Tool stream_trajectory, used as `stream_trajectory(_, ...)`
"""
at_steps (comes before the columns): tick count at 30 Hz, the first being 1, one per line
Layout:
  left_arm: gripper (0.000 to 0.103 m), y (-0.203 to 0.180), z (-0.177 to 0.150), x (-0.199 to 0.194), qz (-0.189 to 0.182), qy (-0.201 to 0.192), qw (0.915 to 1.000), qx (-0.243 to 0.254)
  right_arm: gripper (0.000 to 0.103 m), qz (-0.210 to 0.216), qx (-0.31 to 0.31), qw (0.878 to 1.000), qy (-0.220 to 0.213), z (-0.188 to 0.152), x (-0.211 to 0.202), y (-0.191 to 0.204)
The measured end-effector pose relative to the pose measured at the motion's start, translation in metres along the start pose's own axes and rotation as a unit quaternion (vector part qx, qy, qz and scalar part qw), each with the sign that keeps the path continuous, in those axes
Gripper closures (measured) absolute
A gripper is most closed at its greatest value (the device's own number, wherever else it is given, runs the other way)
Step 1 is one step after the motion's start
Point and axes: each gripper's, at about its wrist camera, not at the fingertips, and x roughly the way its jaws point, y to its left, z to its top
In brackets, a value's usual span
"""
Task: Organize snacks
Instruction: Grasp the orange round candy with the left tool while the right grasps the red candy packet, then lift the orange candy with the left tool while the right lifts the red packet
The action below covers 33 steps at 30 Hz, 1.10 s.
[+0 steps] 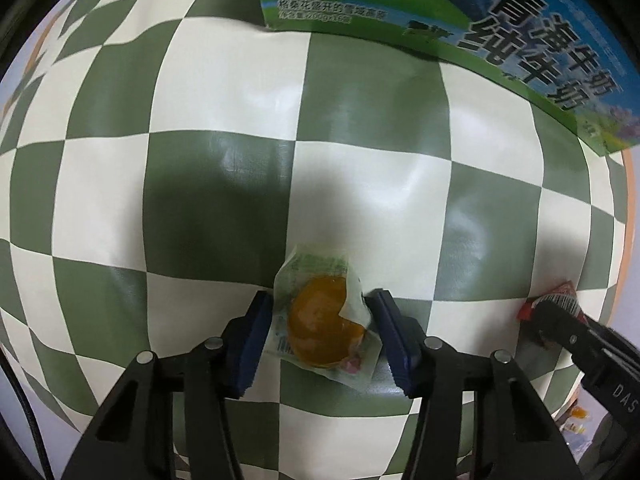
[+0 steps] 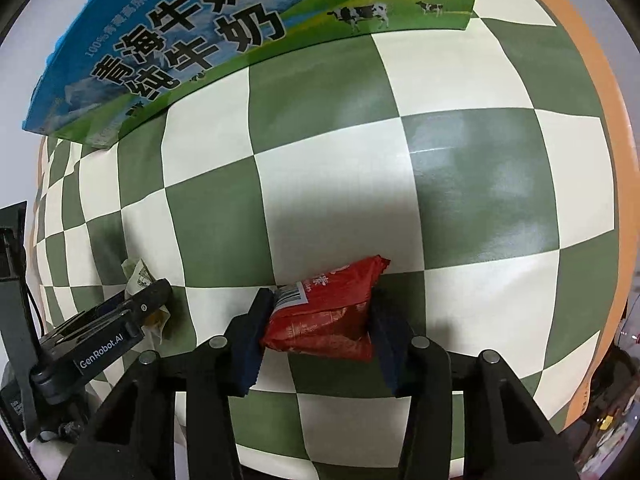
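Note:
My left gripper (image 1: 320, 332) is shut on a clear-wrapped orange snack (image 1: 324, 320), holding it above the green-and-white checkered tablecloth (image 1: 224, 184). My right gripper (image 2: 316, 324) is shut on a red snack packet (image 2: 332, 308) with a barcode label. The red packet also shows at the right edge of the left wrist view (image 1: 556, 300). The orange snack's wrapper shows at the left of the right wrist view (image 2: 138, 276), partly hidden behind the left gripper. A blue-and-green milk carton box (image 1: 500, 32) stands at the far side of the table, also in the right wrist view (image 2: 192, 40).
The table's orange edge (image 2: 600, 120) runs along the right. More small snack wrappers (image 1: 578, 420) lie at the lower right of the left wrist view. Clutter (image 2: 616, 412) sits beyond the table's right edge.

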Motion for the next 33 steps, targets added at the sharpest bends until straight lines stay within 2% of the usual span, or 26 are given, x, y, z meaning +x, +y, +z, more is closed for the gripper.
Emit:
stream_trajectory(3, 0.055, -0.014, -0.001, -0.008, 0.006, -0.006, 0.9999, 0.013, 0.055, -0.002, -0.005, 1.000, -0.005, -0.002, -0.004, 0.001)
stream_trajectory(7, 0.058, -0.060, -0.020, -0.018, 0.011, -0.011, 0.9994, 0.030, 0.055, -0.002, -0.010, 1.000, -0.011, -0.001, -0.007, 0.006)
stream_trajectory(10, 0.059, -0.074, -0.021, -0.024, 0.018, -0.009, 0.9986, 0.049, 0.055, -0.001, -0.014, 1.000, -0.013, 0.001, -0.013, -0.001)
stream_trajectory(13, 0.053, -0.080, -0.018, -0.019, 0.003, 0.011, 0.9987, 0.050, 0.055, -0.007, -0.018, 1.000, -0.010, 0.001, -0.014, -0.001)
stream_trajectory(15, 0.031, -0.076, -0.015, -0.009, -0.027, 0.037, 0.9984, 0.034, 0.055, -0.007, -0.016, 1.000, -0.004, 0.002, -0.012, -0.004)
stream_trajectory(16, 0.028, -0.074, -0.013, -0.004, -0.045, 0.046, 0.9976, 0.028, 0.054, -0.005, -0.013, 1.000, 0.000, 0.004, -0.011, -0.006)
stream_trajectory(19, 0.027, -0.075, -0.010, 0.002, -0.057, 0.053, 0.9966, 0.025, 0.054, 0.003, 0.000, 1.000, 0.009, 0.009, -0.007, -0.011)
stream_trajectory(20, 0.029, -0.075, -0.009, 0.001, -0.061, 0.051, 0.9967, 0.017, 0.054, 0.004, 0.004, 1.000, 0.012, 0.010, -0.006, -0.012)
stream_trajectory(24, 0.055, -0.074, -0.012, -0.006, -0.048, 0.040, 0.9980, 0.007, 0.053, 0.001, 0.008, 1.000, 0.017, 0.014, -0.004, -0.015)
stream_trajectory(33, 0.061, -0.090, -0.018, -0.039, -0.067, 0.018, 0.9976, -0.001, 0.056, -0.008, -0.014, 1.000, -0.003, 0.009, -0.007, 0.004)
